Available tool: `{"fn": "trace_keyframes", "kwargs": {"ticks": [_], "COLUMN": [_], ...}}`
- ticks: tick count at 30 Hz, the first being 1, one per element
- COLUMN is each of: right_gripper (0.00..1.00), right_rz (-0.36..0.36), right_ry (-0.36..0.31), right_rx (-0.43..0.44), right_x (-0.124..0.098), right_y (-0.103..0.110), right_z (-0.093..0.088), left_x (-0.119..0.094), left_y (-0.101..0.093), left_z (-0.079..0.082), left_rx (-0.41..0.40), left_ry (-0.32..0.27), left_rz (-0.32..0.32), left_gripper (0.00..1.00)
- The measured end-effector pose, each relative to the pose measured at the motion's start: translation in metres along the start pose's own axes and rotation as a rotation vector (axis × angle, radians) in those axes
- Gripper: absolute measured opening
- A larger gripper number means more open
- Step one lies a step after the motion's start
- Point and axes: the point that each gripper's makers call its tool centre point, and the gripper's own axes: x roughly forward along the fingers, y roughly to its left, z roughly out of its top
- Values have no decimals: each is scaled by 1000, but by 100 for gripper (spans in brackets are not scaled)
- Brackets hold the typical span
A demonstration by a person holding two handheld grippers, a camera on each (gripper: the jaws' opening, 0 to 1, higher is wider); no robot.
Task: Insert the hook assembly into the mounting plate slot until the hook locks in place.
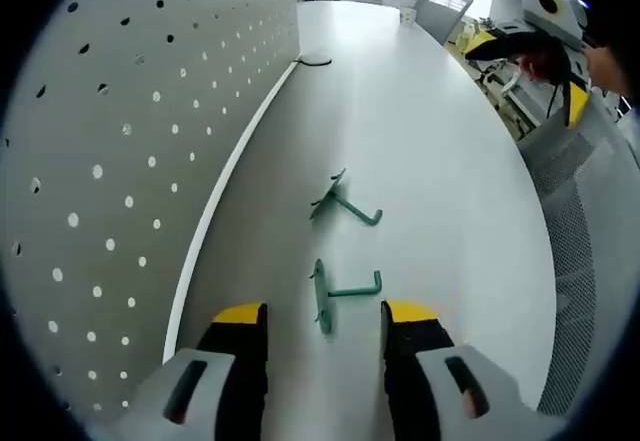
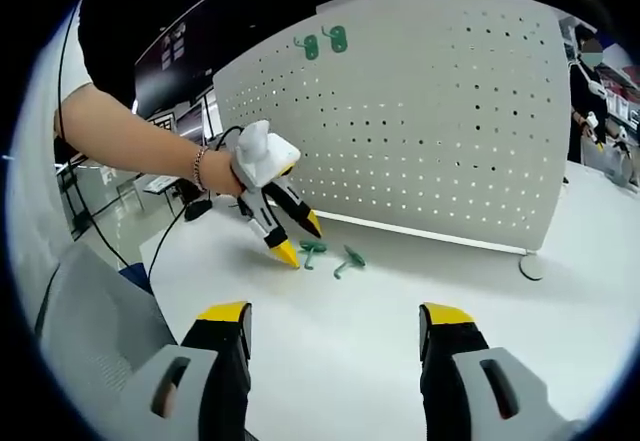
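Your left gripper (image 1: 325,326) is wide open, empty, just short of the near hook (image 1: 330,296) on the table (image 1: 450,161) beside the pegboard (image 1: 110,141). Close on its stem, not the plate. 2nd hook (image 1: 342,203) lies just beyond, so don't nudge it. Right gripper (image 2: 335,326) is wide open, well back from the pegboard. 2 hooks (image 2: 322,41) are already hung near the board's top.
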Motion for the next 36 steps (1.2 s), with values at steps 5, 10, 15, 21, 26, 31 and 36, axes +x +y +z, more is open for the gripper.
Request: {"fn": "trace_keyframes", "kwargs": {"ticks": [5, 10, 15, 21, 26, 31, 36], "right_gripper": [65, 65, 66, 66, 66, 66, 66], "right_rz": [-2, -1, -2, -2, -3, -5, -5], "right_ry": [-1, -1, 7, 10, 9, 7, 6], "right_rx": [4, 1, 1, 3, 4, 7, 7], "right_x": [0, 0, 0, 0, 0, -1, -1], "right_y": [0, 0, 0, 0, 0, -1, 0], "right_z": [1, 1, -1, -2, -2, -1, -1], "left_x": [0, 0, 0, -1, -2, -2, -2], "left_y": [4, 3, 3, 5, 4, 3, 2], "left_z": [1, 1, 1, -1, -3, -4, -4], "left_rx": [-28, -30, -33, -47, -51, -51, -40], "left_ry": [-22, -26, -37, -29, -30, -25, -19], "left_rz": [14, 19, 21, 30, 28, 27, 31], "left_gripper": [33, 31, 23, 11, 7, 4, 4]}}
